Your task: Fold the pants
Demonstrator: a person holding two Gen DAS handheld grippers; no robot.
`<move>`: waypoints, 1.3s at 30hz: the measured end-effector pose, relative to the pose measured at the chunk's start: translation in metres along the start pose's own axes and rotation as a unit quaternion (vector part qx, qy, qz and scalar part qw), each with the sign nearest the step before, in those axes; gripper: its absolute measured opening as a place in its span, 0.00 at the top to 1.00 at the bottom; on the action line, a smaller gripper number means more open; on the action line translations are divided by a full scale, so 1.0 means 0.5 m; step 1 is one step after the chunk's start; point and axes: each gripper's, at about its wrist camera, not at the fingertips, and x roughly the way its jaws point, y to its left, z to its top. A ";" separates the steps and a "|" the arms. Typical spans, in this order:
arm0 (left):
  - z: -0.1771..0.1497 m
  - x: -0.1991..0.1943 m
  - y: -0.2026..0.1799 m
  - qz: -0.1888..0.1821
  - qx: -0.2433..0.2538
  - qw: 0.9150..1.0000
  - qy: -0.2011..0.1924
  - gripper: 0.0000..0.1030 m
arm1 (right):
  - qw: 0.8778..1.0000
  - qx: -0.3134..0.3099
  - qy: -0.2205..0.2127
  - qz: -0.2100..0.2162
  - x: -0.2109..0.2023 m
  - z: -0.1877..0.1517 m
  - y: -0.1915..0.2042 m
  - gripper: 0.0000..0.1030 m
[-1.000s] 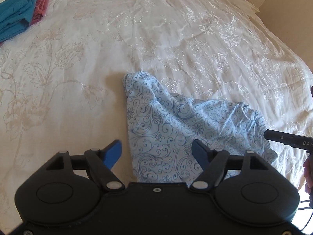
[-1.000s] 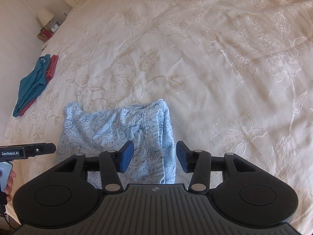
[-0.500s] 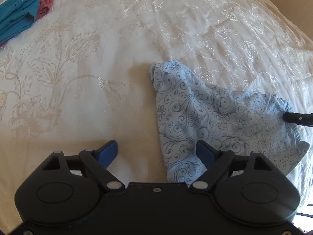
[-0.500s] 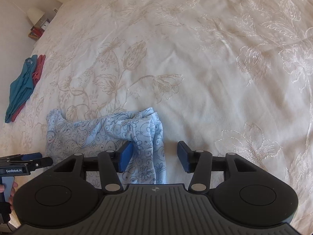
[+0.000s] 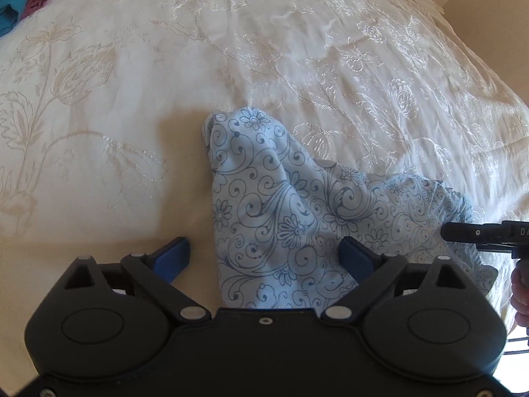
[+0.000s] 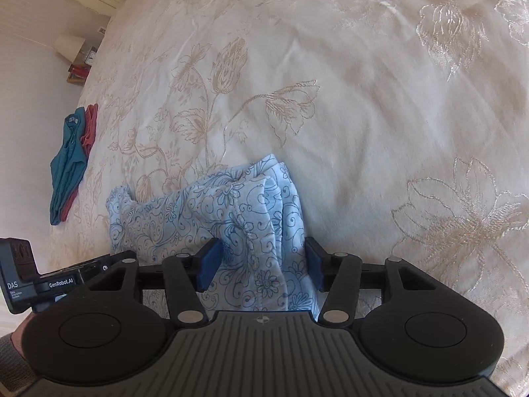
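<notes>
The light blue pants (image 5: 291, 218) with a dark swirl and flower print lie crumpled on the cream bedspread (image 5: 132, 82). My left gripper (image 5: 266, 254) is open, its blue pads on either side of the pants' near left edge. In the right wrist view the pants (image 6: 231, 211) form a bunched heap. My right gripper (image 6: 259, 263) is open and straddles the heap's near right end. The right gripper's body (image 5: 479, 233) shows at the right edge of the left wrist view. The left gripper's body (image 6: 49, 281) shows at the left of the right wrist view.
Folded teal clothes (image 6: 67, 168) and red clothes (image 6: 89, 132) lie near the bed's left edge. A nightstand with a lamp (image 6: 71, 46) stands beyond the bed. The bedspread (image 6: 396, 82) stretches far ahead and to the right.
Both grippers have shifted over the pants. The left gripper now has the pants' left edge between its pads. The right gripper has come closer, with the bunched end between its pads.
</notes>
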 end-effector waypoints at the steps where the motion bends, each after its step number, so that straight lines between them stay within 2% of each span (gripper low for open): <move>1: -0.003 -0.001 -0.003 -0.003 -0.001 1.000 0.001 0.07 | 1.000 0.002 0.004 0.002 -0.001 0.001 0.000 0.49; 2: -0.007 -0.002 -0.006 -0.010 -0.005 1.000 0.003 0.08 | 1.000 0.003 0.007 0.003 -0.001 0.001 0.002 0.48; 3: -0.010 -0.002 -0.009 -0.027 -0.013 1.000 0.007 0.14 | 1.000 0.001 0.011 0.004 0.000 0.001 0.006 0.51; 4: -0.012 -0.002 -0.011 -0.038 -0.020 0.999 0.008 0.20 | 1.000 -0.008 0.016 0.002 0.002 -0.002 0.015 0.69; 5: -0.014 -0.004 -0.015 -0.037 -0.027 0.999 0.007 0.33 | 1.000 -0.016 0.020 -0.003 0.005 -0.005 0.023 0.81; 6: -0.016 -0.008 -0.022 -0.031 -0.027 0.999 0.003 0.51 | 0.999 -0.027 0.021 -0.008 0.009 -0.009 0.037 0.85; 7: -0.018 -0.010 -0.025 -0.028 -0.027 0.999 0.003 0.59 | 0.999 -0.046 0.010 -0.023 0.006 -0.014 0.057 0.86; 10: -0.019 -0.027 -0.043 -0.010 -0.028 1.000 -0.008 0.70 | 0.995 -0.088 -0.019 -0.049 -0.024 -0.025 0.107 0.86; 16: 0.002 -0.133 -0.105 0.000 0.005 0.997 -0.078 0.72 | 0.983 -0.160 -0.075 -0.048 -0.115 0.002 0.192 0.87; 20: 0.077 -0.177 -0.119 -0.016 0.000 0.993 -0.117 0.72 | 0.980 -0.163 -0.110 -0.032 -0.153 0.081 0.213 0.87; 22: 0.117 -0.172 -0.116 -0.017 0.003 0.992 -0.122 0.71 | 0.979 -0.164 -0.120 -0.029 -0.142 0.120 0.216 0.87; 23: 0.136 -0.164 -0.113 -0.017 0.007 0.992 -0.121 0.68 | 0.977 -0.167 -0.125 -0.032 -0.136 0.134 0.215 0.86; 24: 0.156 -0.145 -0.109 -0.004 0.012 0.993 -0.119 0.58 | 0.976 -0.170 -0.131 -0.037 -0.124 0.149 0.210 0.84; 25: 0.168 -0.129 -0.103 0.009 0.014 0.993 -0.116 0.53 | 0.976 -0.165 -0.132 -0.052 -0.101 0.166 0.196 0.81; 26: 0.177 -0.105 -0.091 0.046 0.010 0.993 -0.109 0.45 | 0.977 -0.155 -0.131 -0.069 -0.084 0.180 0.183 0.79; 28: 0.178 -0.066 -0.059 0.101 -0.009 0.990 -0.098 0.50 | 0.976 -0.122 -0.123 -0.131 -0.039 0.205 0.144 0.79; 30: 0.170 -0.047 -0.026 0.126 -0.042 0.988 -0.075 0.50 | 0.971 -0.102 -0.120 -0.181 -0.024 0.215 0.113 0.79; 31: 0.166 -0.049 -0.019 0.126 -0.049 0.988 -0.075 0.50 | 0.969 -0.096 -0.128 -0.188 -0.027 0.214 0.109 0.79; 33: 0.154 -0.060 -0.025 0.132 -0.041 0.987 -0.087 0.49 | 0.963 -0.108 -0.168 -0.182 -0.052 0.194 0.120 0.79; 35: 0.150 -0.065 -0.048 0.130 -0.015 0.987 -0.097 0.48 | 0.954 -0.155 -0.200 -0.160 -0.063 0.171 0.153 0.79; 36: 0.157 -0.065 -0.068 0.123 0.000 0.987 -0.104 0.48 | 0.952 -0.180 -0.200 -0.144 -0.057 0.164 0.172 0.79; 39: 0.178 -0.034 -0.107 0.088 0.029 0.990 -0.106 0.46 | 0.953 -0.233 -0.163 -0.107 -0.002 0.171 0.216 0.79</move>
